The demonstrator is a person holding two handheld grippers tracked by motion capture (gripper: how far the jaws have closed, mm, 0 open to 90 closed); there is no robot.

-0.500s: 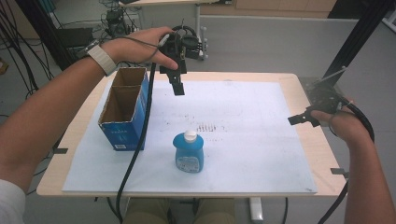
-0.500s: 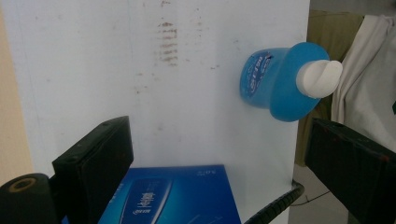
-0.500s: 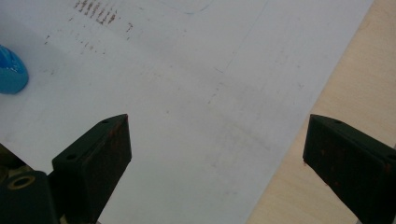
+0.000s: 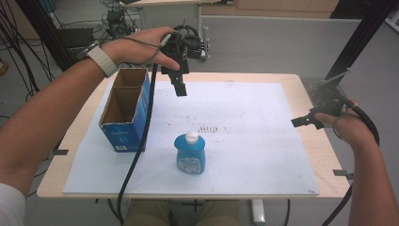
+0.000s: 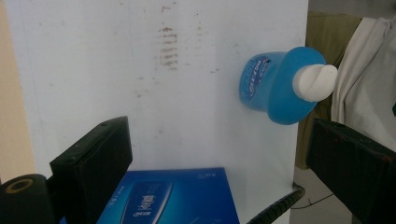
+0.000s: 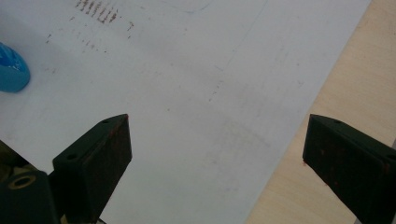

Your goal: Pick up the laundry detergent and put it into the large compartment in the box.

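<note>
A blue bottle (image 4: 190, 153) with a white cap stands upright on the white mat (image 4: 263, 155), near the front middle. An open blue cardboard box (image 4: 124, 110) stands to its left. My left gripper (image 4: 180, 89) hangs above the far side of the mat, right of the box's far end, pointing down. Its jaws are open and empty. In the left gripper view (image 5: 219, 140) the bottle (image 5: 275, 86) lies beyond the jaws and the box (image 5: 163, 198) sits low between them. My right gripper (image 4: 306, 121) hovers at the mat's right edge, open (image 6: 217, 135) and empty. The bottle (image 6: 11, 67) shows at that view's left edge.
The wooden table (image 4: 301, 94) shows as a bare rim around the mat. A black cable (image 4: 141, 136) trails from the left gripper down past the box's right side and over the front edge. Faint brown marks (image 4: 211, 128) dot the mat's middle.
</note>
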